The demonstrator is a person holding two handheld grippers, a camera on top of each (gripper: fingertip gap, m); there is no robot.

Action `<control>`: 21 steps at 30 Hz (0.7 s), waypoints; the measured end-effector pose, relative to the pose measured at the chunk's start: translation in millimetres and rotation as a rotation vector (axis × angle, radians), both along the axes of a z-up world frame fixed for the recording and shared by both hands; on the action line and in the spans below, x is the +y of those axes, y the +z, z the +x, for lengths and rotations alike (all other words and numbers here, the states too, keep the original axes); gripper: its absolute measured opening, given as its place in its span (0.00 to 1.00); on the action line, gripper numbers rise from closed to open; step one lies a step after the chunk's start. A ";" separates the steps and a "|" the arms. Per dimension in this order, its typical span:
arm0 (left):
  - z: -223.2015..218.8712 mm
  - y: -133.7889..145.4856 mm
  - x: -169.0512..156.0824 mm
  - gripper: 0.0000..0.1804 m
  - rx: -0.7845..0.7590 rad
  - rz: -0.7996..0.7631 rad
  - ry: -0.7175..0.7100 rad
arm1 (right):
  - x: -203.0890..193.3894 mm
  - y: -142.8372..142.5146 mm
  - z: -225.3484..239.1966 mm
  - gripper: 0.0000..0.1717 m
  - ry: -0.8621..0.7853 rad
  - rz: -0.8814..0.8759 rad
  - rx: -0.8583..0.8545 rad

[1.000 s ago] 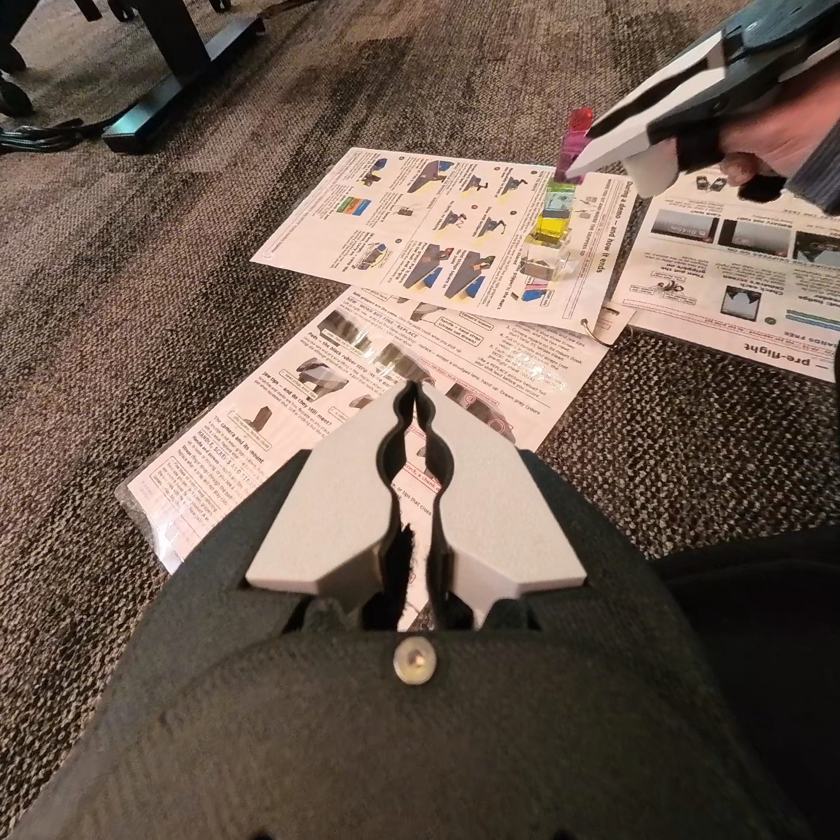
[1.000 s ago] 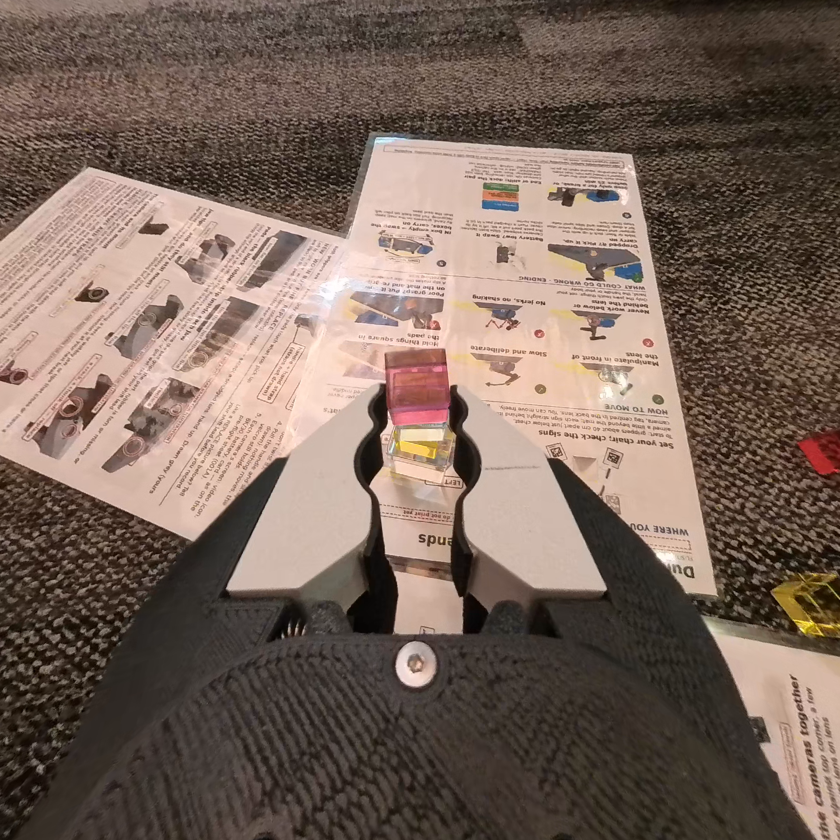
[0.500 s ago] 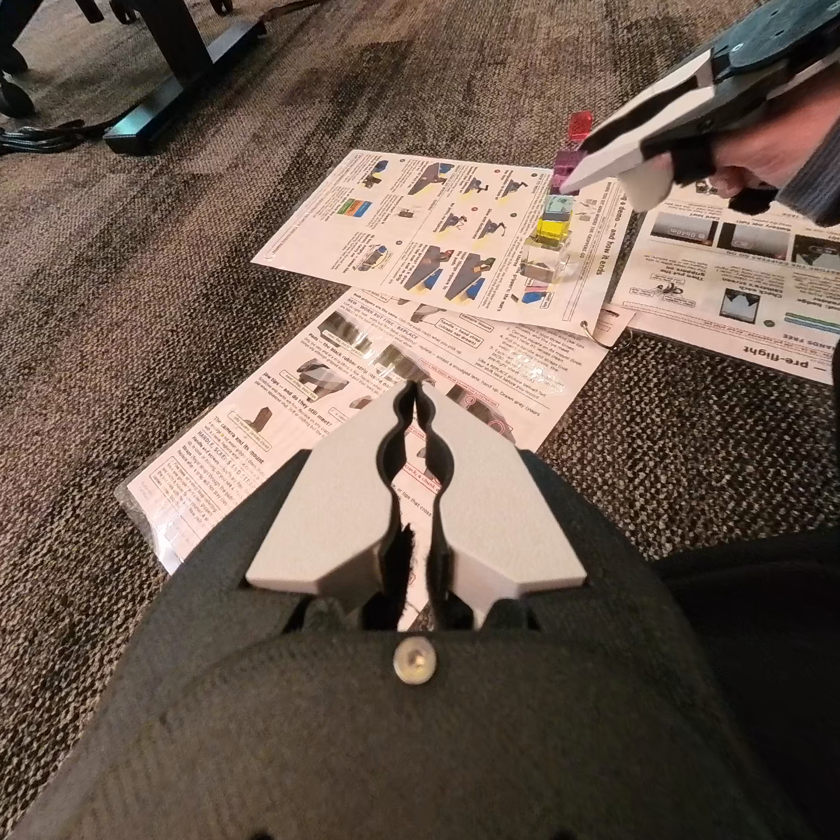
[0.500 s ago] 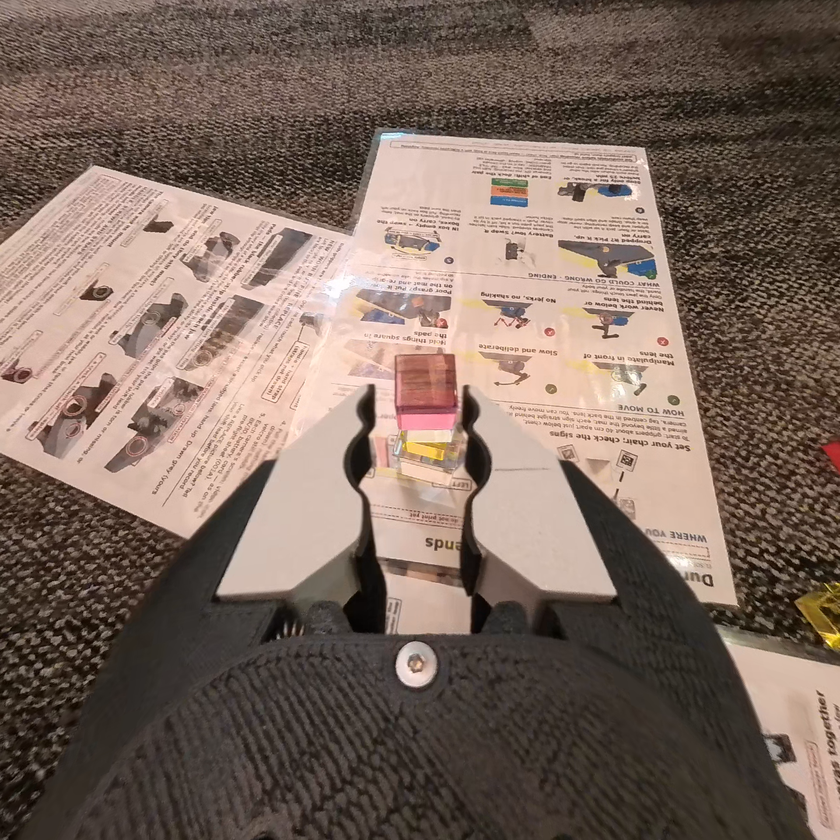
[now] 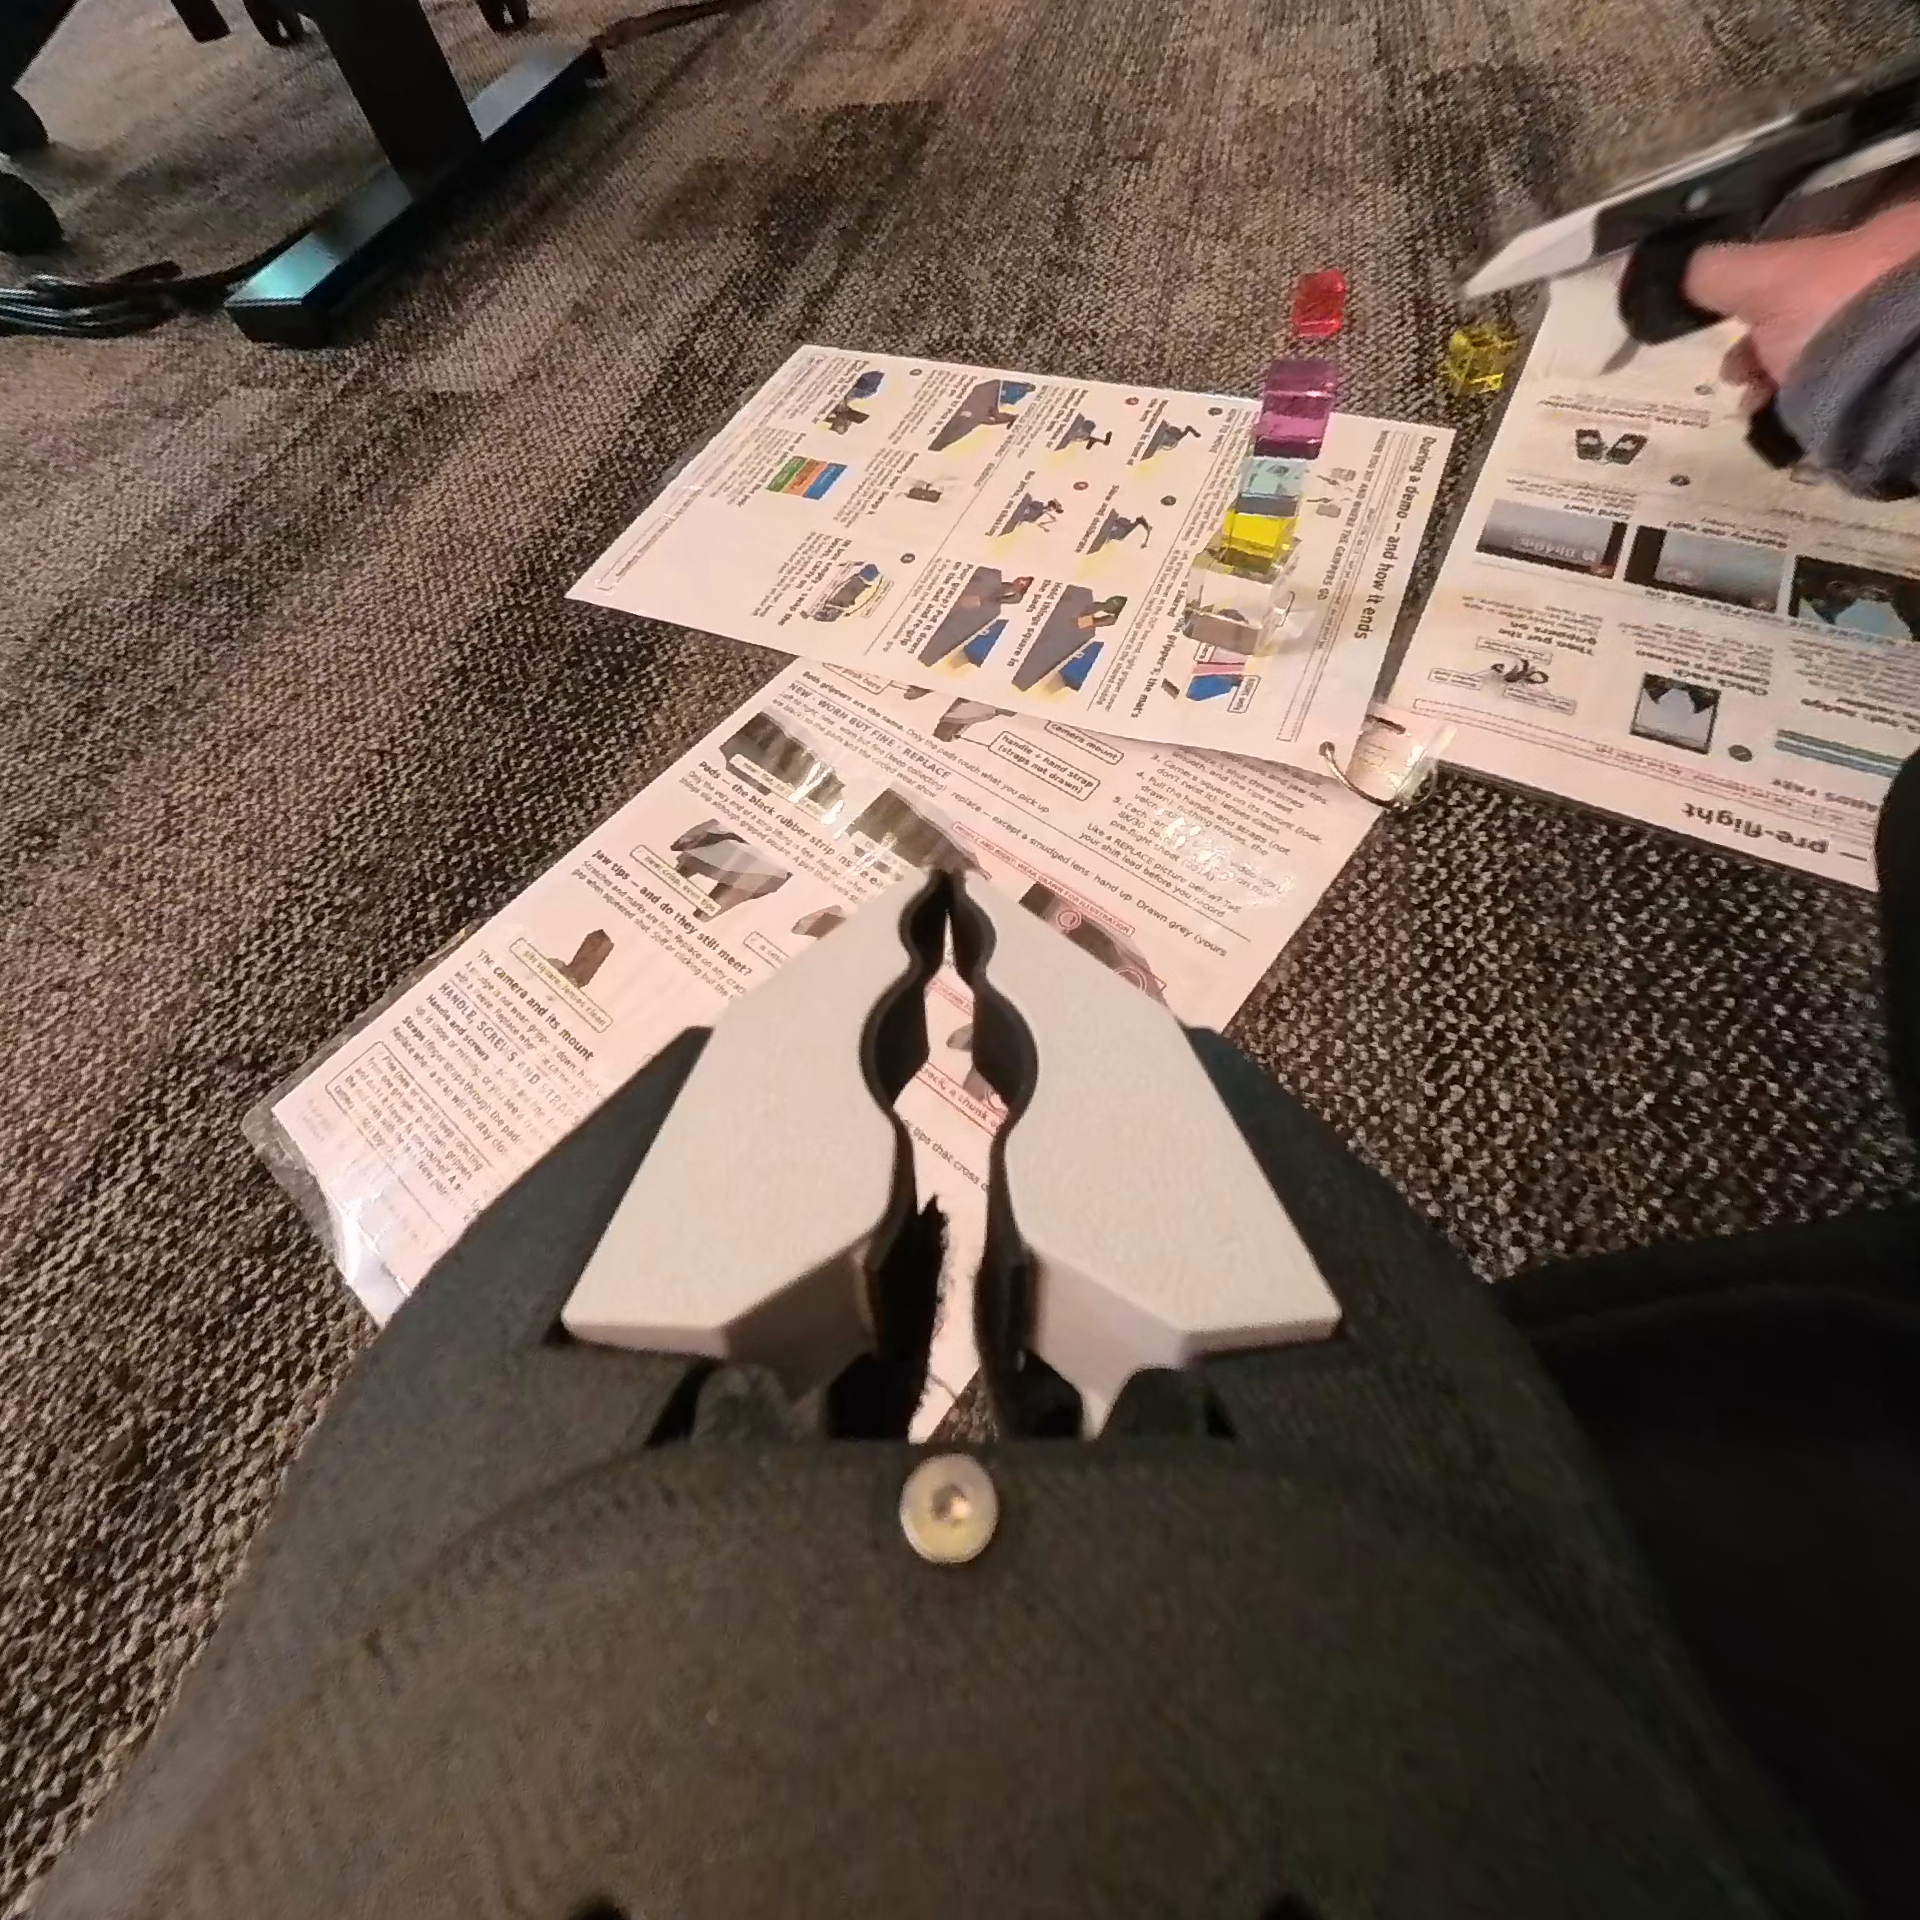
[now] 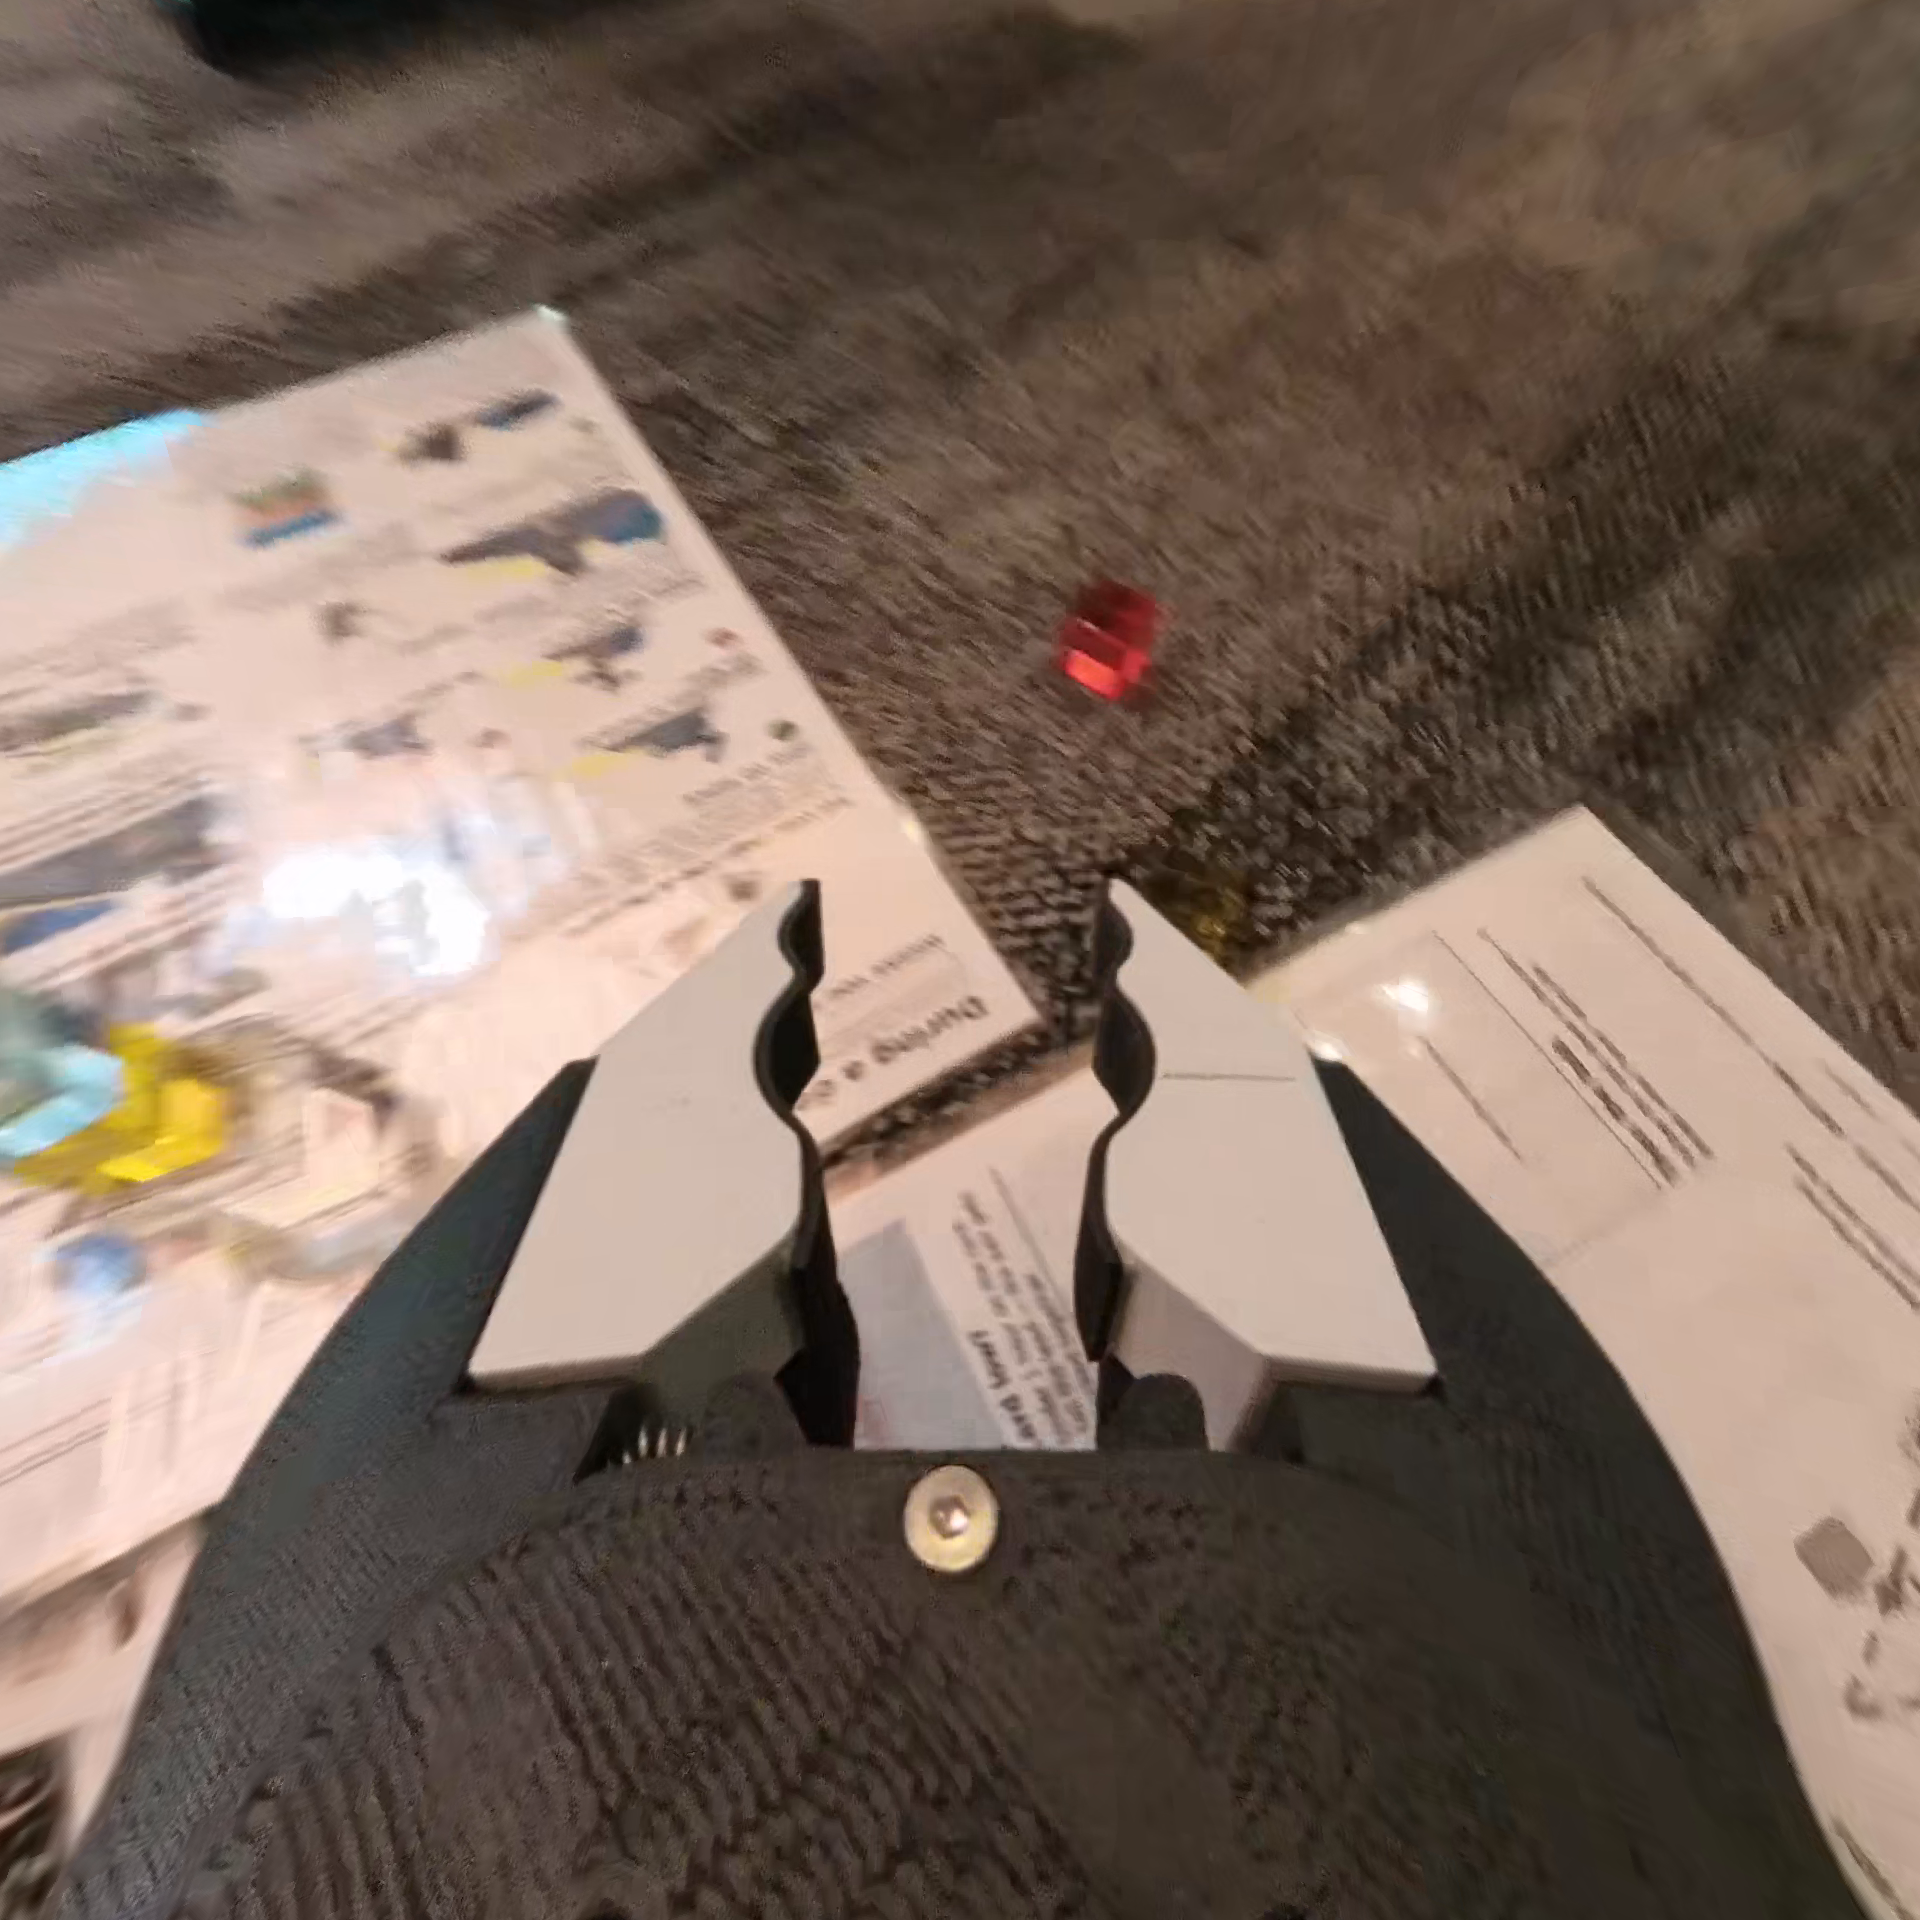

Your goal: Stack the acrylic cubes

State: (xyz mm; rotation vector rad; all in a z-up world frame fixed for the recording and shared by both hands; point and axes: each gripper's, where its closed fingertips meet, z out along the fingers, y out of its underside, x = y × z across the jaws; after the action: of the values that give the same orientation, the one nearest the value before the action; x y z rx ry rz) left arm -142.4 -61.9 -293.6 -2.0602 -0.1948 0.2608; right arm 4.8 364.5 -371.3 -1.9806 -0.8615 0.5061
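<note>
Left gripper (image 5: 943, 883): grey fingertips together, nothing between them, hovering over the near laminated instruction sheet (image 5: 644, 997) on grey carpet (image 5: 312, 623). Right gripper (image 6: 961, 904): jaws apart, empty, above the carpet gap between two sheets. Stack of translucent cubes (image 5: 1262, 520), magenta on top, stands upright, long axis vertical, on the far sheet (image 5: 935, 520). Red translucent cube (image 6: 1107, 639) lies farther on the carpet; yellow one (image 5: 1475, 358) to its right.

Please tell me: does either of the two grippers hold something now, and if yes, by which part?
Nothing is held. The left gripper is shut with nothing between its fingertips, above a laminated printed sheet. The right gripper is open, over grey carpet.
</note>
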 end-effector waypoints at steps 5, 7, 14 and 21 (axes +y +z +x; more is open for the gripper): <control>0.1 -6.1 2.0 0.00 -0.007 -0.024 -0.011 | 41.0 -47.4 18.8 0.25 -0.154 -0.106 -0.083; 0.0 -8.4 2.9 0.00 -0.008 -0.033 -0.013 | 51.4 -58.5 19.2 0.25 -0.175 -0.109 -0.114; -2.0 -12.7 4.8 0.00 -0.015 -0.049 -0.011 | 75.0 -74.8 13.8 0.20 -0.214 -0.127 -0.167; -2.4 -10.1 4.5 0.00 -0.012 -0.039 -0.007 | 66.5 -51.7 0.8 0.15 -0.192 -0.127 -0.079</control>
State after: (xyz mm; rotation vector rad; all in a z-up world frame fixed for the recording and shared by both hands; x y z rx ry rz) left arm -144.8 -57.4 -303.7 -2.1014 -0.1907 0.2494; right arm 5.6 431.1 -423.1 -2.1863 -0.6921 0.3818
